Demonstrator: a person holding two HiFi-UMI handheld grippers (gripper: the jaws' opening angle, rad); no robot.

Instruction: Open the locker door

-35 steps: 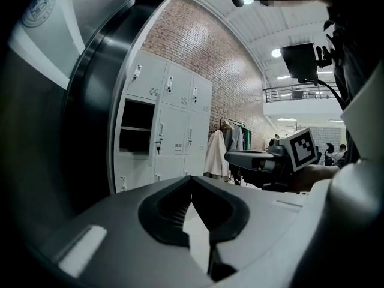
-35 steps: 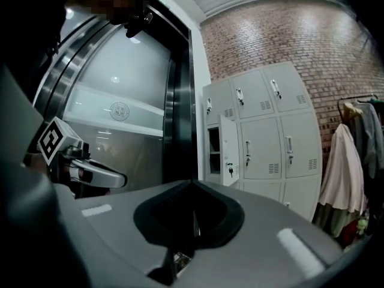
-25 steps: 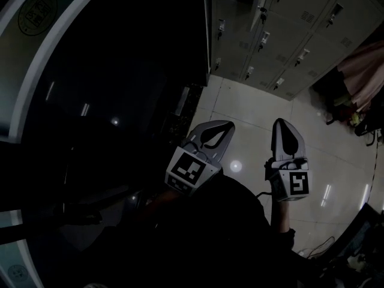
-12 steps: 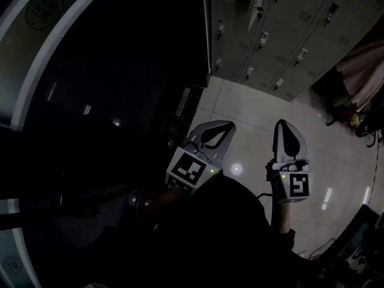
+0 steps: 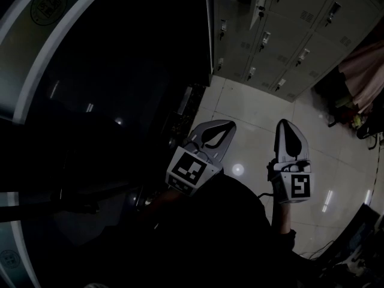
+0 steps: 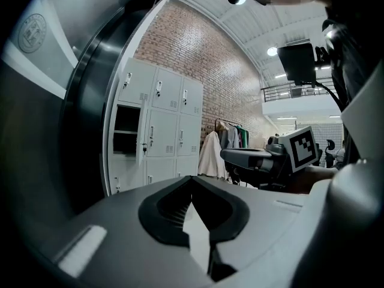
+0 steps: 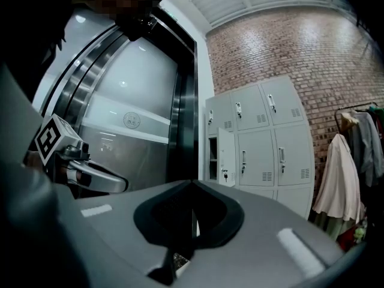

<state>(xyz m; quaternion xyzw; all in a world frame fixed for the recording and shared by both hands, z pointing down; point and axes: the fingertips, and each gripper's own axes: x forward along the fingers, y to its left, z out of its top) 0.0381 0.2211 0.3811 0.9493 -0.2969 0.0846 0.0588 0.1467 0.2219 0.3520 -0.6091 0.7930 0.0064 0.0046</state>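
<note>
Lockers point(image 5: 282, 35) stand in a bank at the far end of the floor point(image 5: 258, 110), backed against a brick wall point(image 7: 288, 47). One locker door point(image 7: 227, 155), in the leftmost column at mid height, stands swung outward from the bank. A glass wall point(image 7: 132, 125) adjoins the bank on its left. A rack of clothes point(image 7: 345, 173) stands to its right, beside the lower lockers. The left gripper point(image 5: 225, 126) and right gripper point(image 5: 283, 125) are side by side above the floor, apart from each other and well short of the lockers, both pointing toward the bank. The left gripper is the nearer to the glass wall.
</note>
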